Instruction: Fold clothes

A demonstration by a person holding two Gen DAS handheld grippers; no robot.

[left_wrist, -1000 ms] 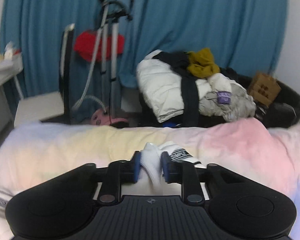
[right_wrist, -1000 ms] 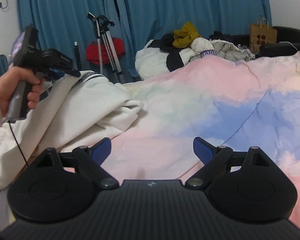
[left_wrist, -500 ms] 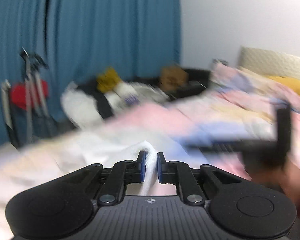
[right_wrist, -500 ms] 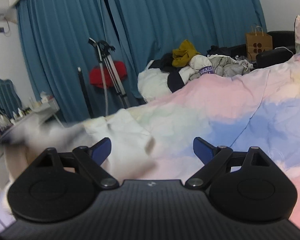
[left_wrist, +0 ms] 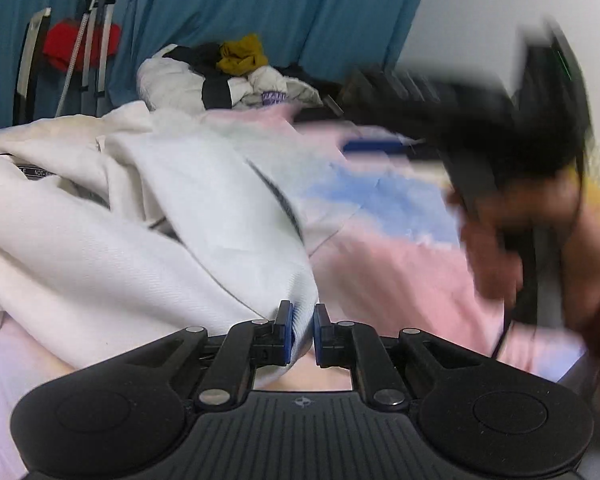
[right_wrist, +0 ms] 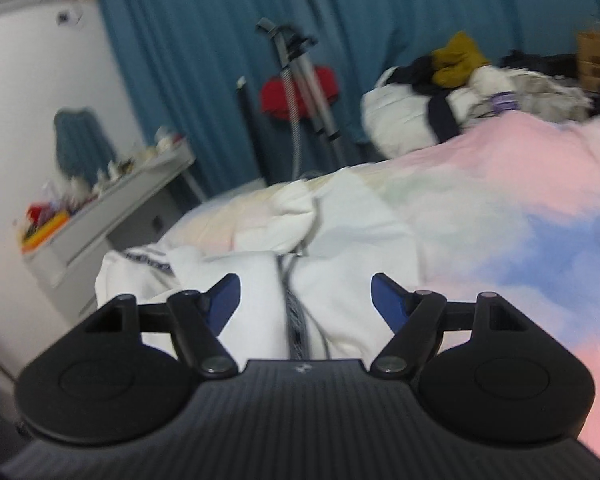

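Note:
A white garment [left_wrist: 148, 216] with dark trim lies rumpled on the pastel bedspread [left_wrist: 388, 248]. My left gripper [left_wrist: 301, 330] is shut on a white edge of this garment. In the right wrist view the same white garment [right_wrist: 340, 240] lies bunched below my right gripper [right_wrist: 305, 300], which is open and empty just above its dark zipper line. The right gripper and the hand holding it show as a dark blur [left_wrist: 500, 152] at the right of the left wrist view.
A pile of clothes [right_wrist: 452, 96] sits past the far edge of the bed. A garment steamer with a red item [right_wrist: 300, 88] stands before the blue curtain [right_wrist: 380, 20]. A grey desk [right_wrist: 112, 208] with clutter is at the left.
My left gripper has swung back with the garment edge still pinched, dragging the cloth over the bed. My right gripper has moved left over the bunched garment, jaws still open.

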